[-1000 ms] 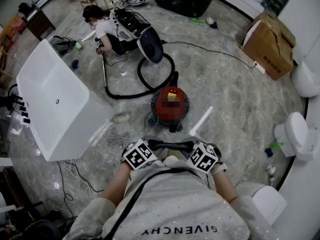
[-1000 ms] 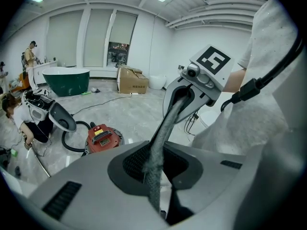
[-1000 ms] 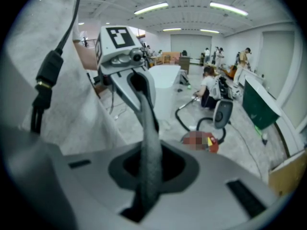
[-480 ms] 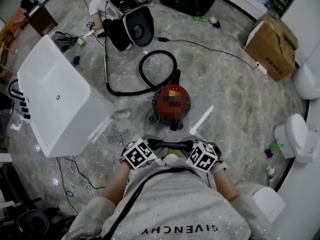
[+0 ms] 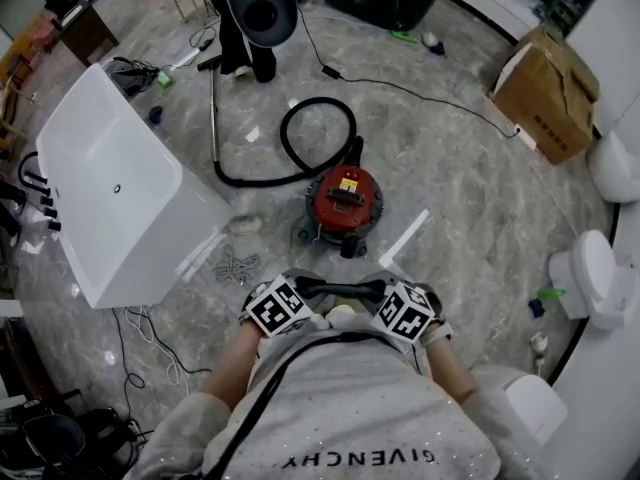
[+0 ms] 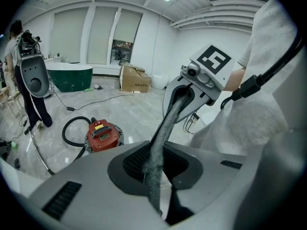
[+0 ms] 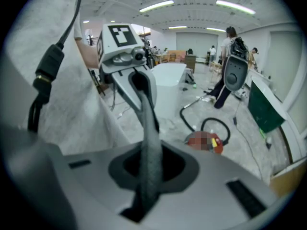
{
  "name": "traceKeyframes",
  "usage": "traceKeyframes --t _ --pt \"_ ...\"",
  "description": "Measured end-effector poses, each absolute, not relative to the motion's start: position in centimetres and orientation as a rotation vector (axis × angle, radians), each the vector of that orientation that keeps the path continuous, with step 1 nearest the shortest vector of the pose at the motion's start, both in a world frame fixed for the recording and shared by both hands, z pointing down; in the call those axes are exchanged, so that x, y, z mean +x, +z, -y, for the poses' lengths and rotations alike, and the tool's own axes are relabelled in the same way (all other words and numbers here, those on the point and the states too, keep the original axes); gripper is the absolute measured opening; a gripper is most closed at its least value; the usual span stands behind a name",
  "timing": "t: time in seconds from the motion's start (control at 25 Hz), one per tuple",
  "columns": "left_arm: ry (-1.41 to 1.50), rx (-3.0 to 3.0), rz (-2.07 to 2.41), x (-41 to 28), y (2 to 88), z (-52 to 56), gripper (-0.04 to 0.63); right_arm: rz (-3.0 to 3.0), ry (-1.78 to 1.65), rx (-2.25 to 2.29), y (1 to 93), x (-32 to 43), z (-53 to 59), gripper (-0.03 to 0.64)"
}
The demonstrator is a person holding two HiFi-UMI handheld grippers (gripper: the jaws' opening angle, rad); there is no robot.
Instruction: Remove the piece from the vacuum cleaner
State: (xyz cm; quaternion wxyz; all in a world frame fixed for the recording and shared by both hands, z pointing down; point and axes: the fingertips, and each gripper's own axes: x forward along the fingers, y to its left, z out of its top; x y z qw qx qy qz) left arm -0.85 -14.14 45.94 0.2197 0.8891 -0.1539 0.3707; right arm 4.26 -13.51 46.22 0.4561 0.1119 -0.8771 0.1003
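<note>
Red vacuum cleaner (image 5: 343,200) sits on the floor (image 5: 450,168) ahead of you, well apart from the grey strip (image 5: 340,290) that your left gripper (image 5: 298,288) and right gripper (image 5: 384,290) each pinch by one end, jaws narrow, so an uneven pull may slip an end.

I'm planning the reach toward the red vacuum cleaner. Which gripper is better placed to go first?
Left, narrowly. Both the left gripper and right gripper are shut on one grey strap, similarly far from the vacuum cleaner, but its black hose loops off on the left side.
</note>
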Motion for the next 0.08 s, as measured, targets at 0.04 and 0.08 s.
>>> traceKeyframes --t 0.04,0.08 --pt "1.026 2.459 0.428 -0.87 45.93 14.13 0.064 2.163 0.247 0.275 46.23 4.26 13.48 0.04" --pt "1.026 2.459 0.431 -0.89 45.93 14.11 0.063 2.163 0.246 0.274 46.25 4.25 13.46 0.038"
